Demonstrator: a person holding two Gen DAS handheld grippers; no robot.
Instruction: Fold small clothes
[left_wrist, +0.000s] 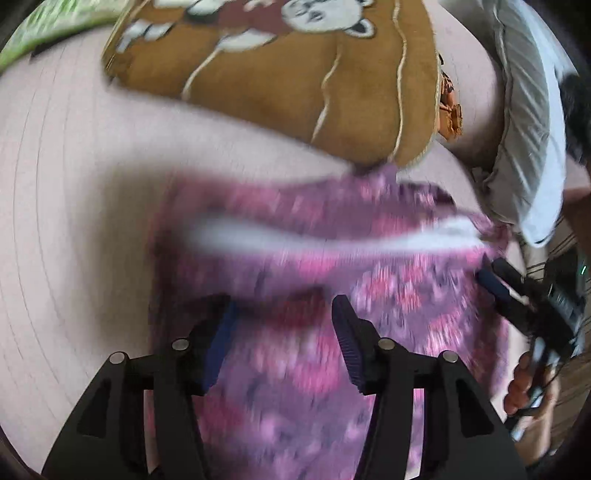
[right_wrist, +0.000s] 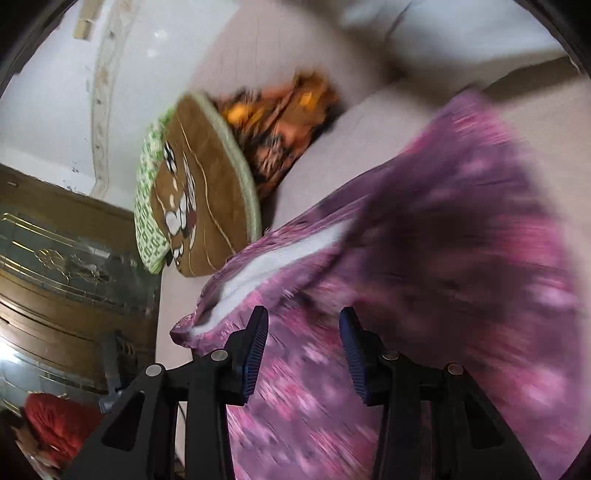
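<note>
Pink-and-purple patterned garment (left_wrist: 314, 295) lies spread on the pale pinkish bed sheet (left_wrist: 74, 221) right under both of my grippers, blurred by motion in both views, with a white strip (left_wrist: 295, 236) of its inner side showing along one edge. My left gripper (left_wrist: 282, 325) hangs over the cloth pointing steeply down, its jaws parted and nothing clamped between the blue pads; the fabric shows in the gap beneath them, and I cannot tell whether the tips touch it. My right gripper (right_wrist: 304, 350) also stands with its jaws apart above the same garment, the pads not pressing on anything that I can see. In the left wrist view the right gripper (left_wrist: 495, 284) appears at the garment's right edge, with my hand (left_wrist: 528, 384) around its handle; whether its tips brush the cloth there is too blurred to say. Beyond the garment, a brown cushion (left_wrist: 277, 81) with a cartoon bear and a green-patterned border rests on the sheet, its near corner just beside the cloth's far edge. An orange-and-black printed fabric (right_wrist: 280, 122) lies bunched behind the cushion. A grey-white pillow (left_wrist: 524, 129) sits off to the right, and a wooden cabinet (right_wrist: 66, 266) with gilt-trimmed glass stands beside the bed.
</note>
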